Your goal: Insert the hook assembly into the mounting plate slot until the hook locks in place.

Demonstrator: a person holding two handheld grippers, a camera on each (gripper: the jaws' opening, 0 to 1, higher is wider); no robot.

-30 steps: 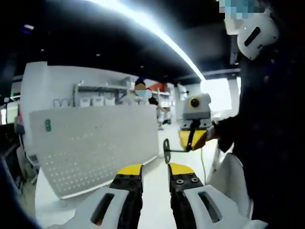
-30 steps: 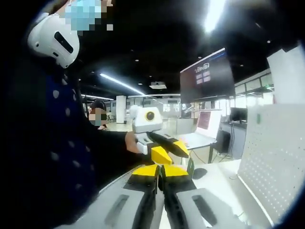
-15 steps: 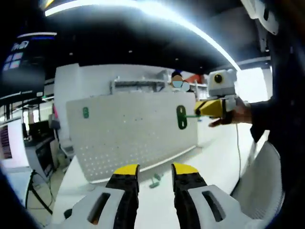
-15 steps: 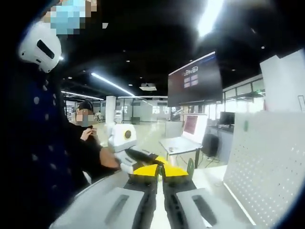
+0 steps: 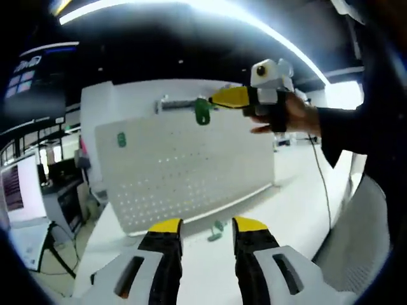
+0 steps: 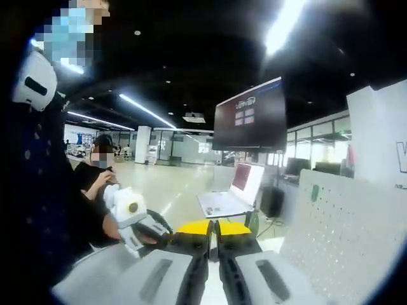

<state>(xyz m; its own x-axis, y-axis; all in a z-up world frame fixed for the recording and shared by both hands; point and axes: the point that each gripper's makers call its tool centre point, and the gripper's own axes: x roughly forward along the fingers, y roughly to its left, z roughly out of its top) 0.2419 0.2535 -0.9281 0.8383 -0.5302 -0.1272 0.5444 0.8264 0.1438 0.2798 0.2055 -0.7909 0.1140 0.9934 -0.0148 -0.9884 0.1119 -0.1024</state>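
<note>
Green, the hook (image 5: 202, 113) sits clamped in the right gripper (image 5: 219, 97), raised near the top edge of the white pegboard (image 5: 191, 171), its plate hanging just off the face. In the right gripper view the jaws are together on it, the green tip (image 6: 254, 222) poking out beside them. The left gripper (image 5: 202, 227) hangs low with jaws apart and empty. To do this well, I judge the hook should be squared to the board, its prongs lined up with one row of holes, then pressed in and down until seated; another green hook (image 5: 121, 140) already sits on the board, and a piece (image 5: 216, 229) lies on the table (image 5: 299, 203)
</note>
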